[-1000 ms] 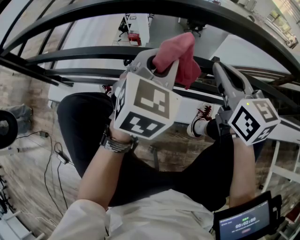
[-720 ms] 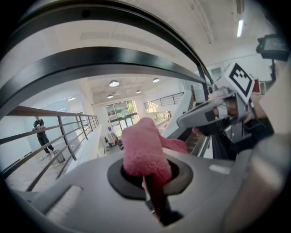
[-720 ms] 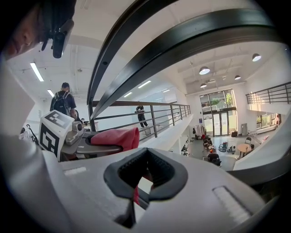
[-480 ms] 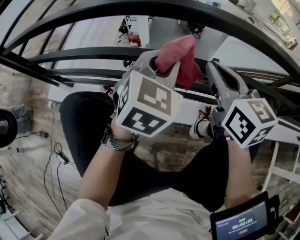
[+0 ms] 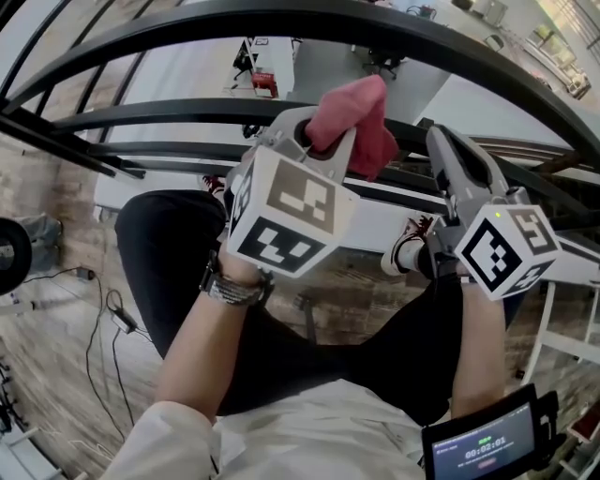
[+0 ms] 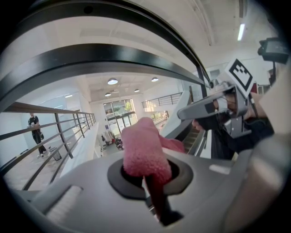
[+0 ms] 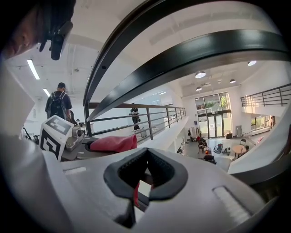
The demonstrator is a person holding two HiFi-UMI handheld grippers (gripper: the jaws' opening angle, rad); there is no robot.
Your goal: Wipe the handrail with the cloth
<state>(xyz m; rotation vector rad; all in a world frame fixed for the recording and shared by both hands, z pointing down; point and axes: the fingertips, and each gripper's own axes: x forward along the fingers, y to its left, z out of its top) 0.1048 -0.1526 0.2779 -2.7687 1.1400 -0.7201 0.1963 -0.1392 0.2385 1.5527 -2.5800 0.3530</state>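
Note:
The pink-red cloth [image 5: 361, 112] sticks up out of my left gripper [image 5: 323, 141], which is shut on it just under the black handrail [image 5: 375, 23]. In the left gripper view the cloth [image 6: 143, 150] bulges out of the left gripper [image 6: 148, 168], with the handrail [image 6: 91, 57] arching overhead. My right gripper [image 5: 439, 141] points up at the rails beside the cloth, shut and holding nothing. From the right gripper [image 7: 145, 175] I see the cloth [image 7: 113, 143] at the left and the handrail [image 7: 191, 57] above.
Lower black rails [image 5: 169, 108] run below the top one. Far beneath lies a hall floor with tables and seated people [image 7: 204, 152]. People stand at a distant railing [image 7: 135, 116]. A screen device [image 5: 483, 441] sits at my lower right. Cables [image 5: 108, 319] lie on the floor.
The right gripper swayed slightly left, then back right. The left gripper and the cloth stayed almost where they were, still under the handrail.

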